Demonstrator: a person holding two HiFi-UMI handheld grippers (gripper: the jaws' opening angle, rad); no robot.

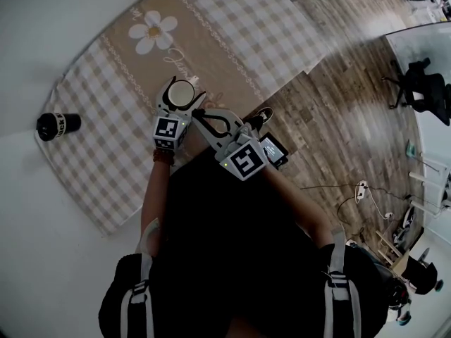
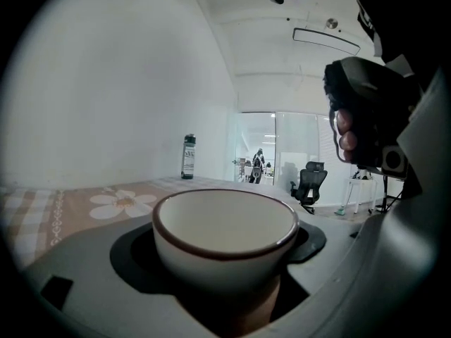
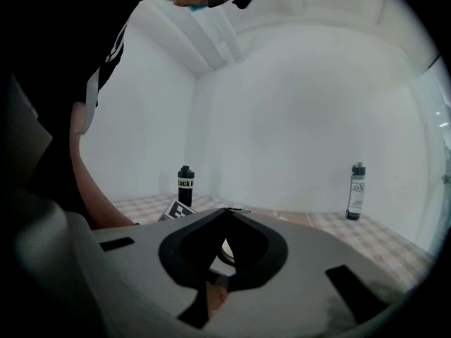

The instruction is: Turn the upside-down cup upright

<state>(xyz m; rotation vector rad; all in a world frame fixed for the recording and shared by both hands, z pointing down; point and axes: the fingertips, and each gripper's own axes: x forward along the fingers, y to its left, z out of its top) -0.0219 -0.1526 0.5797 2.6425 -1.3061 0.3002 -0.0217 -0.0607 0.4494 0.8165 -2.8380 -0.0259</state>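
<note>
A white cup with a dark rim (image 2: 225, 248) stands mouth up between the jaws of my left gripper (image 2: 229, 227). The black pads (image 2: 130, 255) lie against its sides. In the head view the cup (image 1: 182, 93) sits in the left gripper (image 1: 183, 86) over the checked tablecloth, near the table's front edge. My right gripper (image 1: 200, 113) is shut just to the right of the cup, with nothing in it. In the right gripper view its jaws (image 3: 227, 211) meet at the tip, and a bit of the white cup (image 3: 224, 249) shows through the gap behind them.
A black bottle (image 1: 58, 124) stands at the table's left end; it also shows in the right gripper view (image 3: 185, 186). A second bottle (image 3: 357, 191) stands by the wall. The cloth has a daisy print (image 1: 152, 32). Wooden floor, cables and an office chair (image 1: 423, 86) lie to the right.
</note>
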